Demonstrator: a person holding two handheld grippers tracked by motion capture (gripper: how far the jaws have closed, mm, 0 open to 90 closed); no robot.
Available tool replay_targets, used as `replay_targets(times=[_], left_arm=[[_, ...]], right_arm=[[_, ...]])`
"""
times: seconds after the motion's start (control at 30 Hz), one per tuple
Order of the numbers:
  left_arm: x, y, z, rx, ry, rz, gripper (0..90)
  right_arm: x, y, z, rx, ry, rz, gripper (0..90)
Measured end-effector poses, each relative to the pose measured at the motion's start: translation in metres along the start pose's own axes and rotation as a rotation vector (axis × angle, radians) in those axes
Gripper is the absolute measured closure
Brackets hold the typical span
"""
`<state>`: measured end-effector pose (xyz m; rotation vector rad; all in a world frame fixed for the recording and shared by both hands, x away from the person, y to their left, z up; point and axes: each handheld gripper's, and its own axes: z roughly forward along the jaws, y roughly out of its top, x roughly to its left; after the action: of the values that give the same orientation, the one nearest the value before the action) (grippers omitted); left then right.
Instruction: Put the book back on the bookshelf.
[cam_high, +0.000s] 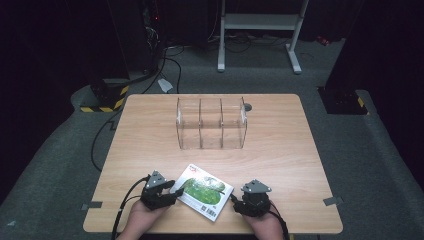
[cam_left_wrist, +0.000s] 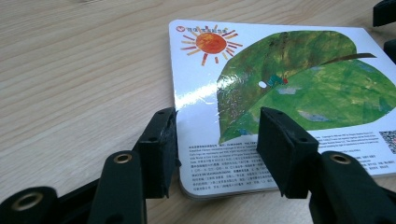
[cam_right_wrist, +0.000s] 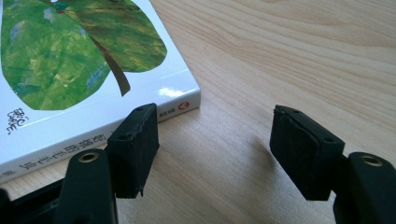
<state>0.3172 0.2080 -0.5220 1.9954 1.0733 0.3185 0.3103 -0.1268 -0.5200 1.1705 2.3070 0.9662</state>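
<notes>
A white board book (cam_high: 202, 191) with a big green leaf and an orange sun on its cover lies flat near the table's front edge. My left gripper (cam_high: 172, 192) stands open at the book's left corner (cam_left_wrist: 196, 154), one jaw beside the edge and the other over the cover. At the book's right side my right gripper (cam_high: 234, 200) is open, its left jaw close against the spine (cam_right_wrist: 140, 114); bare wood lies between the jaws. A clear plastic organiser (cam_high: 211, 123) with three compartments stands empty at the table's middle back.
The wooden table (cam_high: 280, 150) rests on grey carpet. A small dark round thing (cam_high: 247, 106) lies behind the organiser. A white metal stand (cam_high: 260, 22) and cables are on the floor beyond the table.
</notes>
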Motion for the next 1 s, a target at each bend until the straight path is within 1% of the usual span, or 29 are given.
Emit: replay_targets(times=[0.1, 0.17, 0.27, 0.3, 0.37, 0.4, 0.43, 0.47, 0.5, 0.57, 0.63, 0.67, 0.73, 0.8, 0.9, 0.93, 1.0], left_arm=[[-0.003, 0.001, 0.003, 0.000, -0.002, 0.002, 47.2], [-0.003, 0.002, 0.004, -0.001, 0.000, 0.004, 47.3], [-0.005, 0.002, 0.005, -0.005, -0.004, -0.004, 47.2], [-0.006, 0.002, 0.005, -0.006, -0.003, 0.001, 47.2], [-0.007, 0.002, 0.006, -0.006, -0.005, 0.004, 47.1], [-0.008, 0.002, 0.006, -0.010, -0.007, -0.003, 47.1], [-0.008, 0.001, 0.006, -0.008, -0.006, 0.001, 47.1], [-0.008, 0.001, 0.005, -0.008, -0.008, 0.000, 47.1], [-0.009, 0.000, 0.005, -0.012, -0.009, -0.002, 47.2], [-0.009, -0.001, 0.005, -0.018, -0.009, -0.004, 47.3], [-0.009, -0.001, 0.005, -0.020, -0.009, -0.009, 47.3], [-0.009, -0.002, 0.004, -0.020, -0.010, -0.014, 47.2], [-0.009, -0.002, 0.004, -0.021, -0.011, -0.008, 46.9], [-0.009, -0.003, 0.003, -0.018, -0.010, -0.006, 45.8], [-0.008, -0.003, 0.003, -0.015, -0.006, -0.013, 44.0], [-0.008, -0.003, 0.003, -0.015, -0.004, -0.014, 43.9], [-0.007, -0.002, 0.004, -0.016, -0.007, -0.020, 43.4]], right_arm=[[-0.001, -0.002, 0.000, 0.000, -0.002, -0.001, 33.3], [-0.001, -0.002, -0.001, -0.001, -0.007, 0.006, 33.5], [-0.002, -0.001, 0.000, -0.001, -0.017, 0.008, 34.5], [-0.003, 0.000, 0.001, -0.001, -0.024, 0.006, 34.6], [-0.006, 0.005, 0.004, -0.003, -0.029, 0.016, 35.7], [-0.008, 0.007, 0.005, 0.001, -0.031, 0.027, 35.7], [-0.010, 0.010, 0.007, 0.001, -0.035, 0.032, 35.7], [-0.012, 0.013, 0.009, 0.001, -0.044, 0.034, 35.7], [-0.014, 0.015, 0.011, 0.001, -0.051, 0.043, 35.8], [-0.018, 0.018, 0.014, 0.000, -0.049, 0.065, 35.2], [-0.018, 0.017, 0.013, 0.003, -0.053, 0.070, 35.2], [-0.015, 0.016, 0.010, -0.006, -0.050, 0.073, 35.2], [-0.010, 0.014, 0.002, -0.038, -0.034, 0.062, 34.8], [-0.001, 0.012, -0.006, -0.065, 0.002, 0.046, 31.6], [0.013, 0.008, -0.013, -0.072, 0.084, 0.040, 23.2], [0.016, 0.007, -0.014, -0.066, 0.113, 0.039, 19.3], [0.022, 0.006, -0.016, -0.063, 0.147, 0.029, 15.4]])
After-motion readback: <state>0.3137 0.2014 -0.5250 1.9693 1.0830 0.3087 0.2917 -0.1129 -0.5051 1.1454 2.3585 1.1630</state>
